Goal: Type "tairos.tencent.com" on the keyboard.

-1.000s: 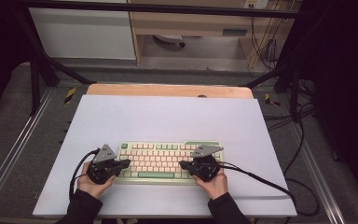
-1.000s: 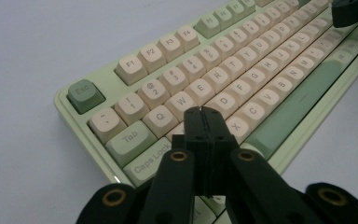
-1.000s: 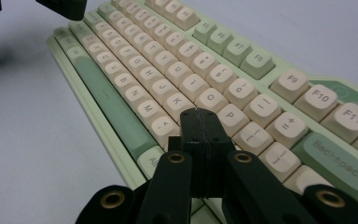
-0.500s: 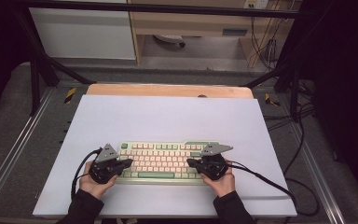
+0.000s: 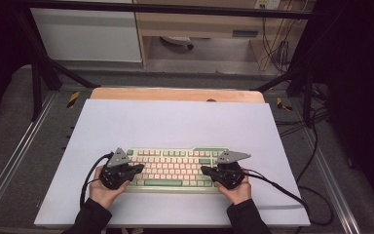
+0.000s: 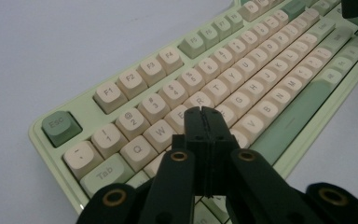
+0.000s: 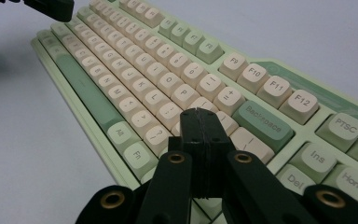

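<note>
Both hands are over the pale green keyboard with cream keycaps, which lies near the front edge of the light lavender table mat, square to the person; the work in hand looks like pressing keys with closed tips, typing in effect.

The left gripper sits at the keyboard's left end, its black jaws pressed flat together with nothing between them; in the left gripper view the joined tip hangs over the keys just past W and E; whether it touches a keycap I cannot say, since the tip hides the spot beneath it.

The right gripper is at the right end, jaws likewise closed tight and empty; in the right gripper view its tip stands over the keys just this side of the sage green Backspace key.

What has changed: against the picture a second back, the right hand has slid outward along the keyboard, from nearer the middle toward the right edge, and its grey three-cornered plate now points further right; the left hand has hardly shifted; the keyboard has not moved on the mat.

My reading: the right tip is being lined up on a new key at the right end, while the left waits over its own.
</note>
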`<state>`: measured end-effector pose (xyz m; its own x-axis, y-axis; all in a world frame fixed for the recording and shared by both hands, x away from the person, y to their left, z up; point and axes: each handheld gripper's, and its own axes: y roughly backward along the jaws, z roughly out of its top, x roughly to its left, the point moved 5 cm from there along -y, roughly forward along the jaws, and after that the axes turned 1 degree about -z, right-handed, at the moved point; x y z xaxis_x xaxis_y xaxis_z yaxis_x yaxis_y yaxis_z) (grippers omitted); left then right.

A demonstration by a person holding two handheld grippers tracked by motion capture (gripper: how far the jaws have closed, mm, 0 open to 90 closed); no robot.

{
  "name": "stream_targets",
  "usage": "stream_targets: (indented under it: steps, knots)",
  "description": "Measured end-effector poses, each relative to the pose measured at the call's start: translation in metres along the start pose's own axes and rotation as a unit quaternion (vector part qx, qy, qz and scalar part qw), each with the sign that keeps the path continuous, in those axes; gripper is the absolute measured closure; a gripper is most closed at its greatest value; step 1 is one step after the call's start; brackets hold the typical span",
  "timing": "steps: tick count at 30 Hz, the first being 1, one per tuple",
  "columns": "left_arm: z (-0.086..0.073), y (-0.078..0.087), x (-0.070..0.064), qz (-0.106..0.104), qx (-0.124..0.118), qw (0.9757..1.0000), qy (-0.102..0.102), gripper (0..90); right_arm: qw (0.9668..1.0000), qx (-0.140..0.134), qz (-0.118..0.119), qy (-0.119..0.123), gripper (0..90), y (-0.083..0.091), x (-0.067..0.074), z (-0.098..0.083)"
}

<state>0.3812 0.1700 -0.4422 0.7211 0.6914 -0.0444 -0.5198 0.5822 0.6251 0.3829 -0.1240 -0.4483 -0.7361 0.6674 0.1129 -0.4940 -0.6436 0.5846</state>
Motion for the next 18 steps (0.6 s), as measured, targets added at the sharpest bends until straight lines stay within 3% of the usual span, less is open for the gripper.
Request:
stream_targets:
  steps: [18]
  knots:
    - [0.020, -0.025, -0.016, -0.011, 0.006, 0.9998, -0.014, 90.0, 1.0000, 0.003, 0.002, 0.002, 90.0, 0.000, 0.001, -0.001]
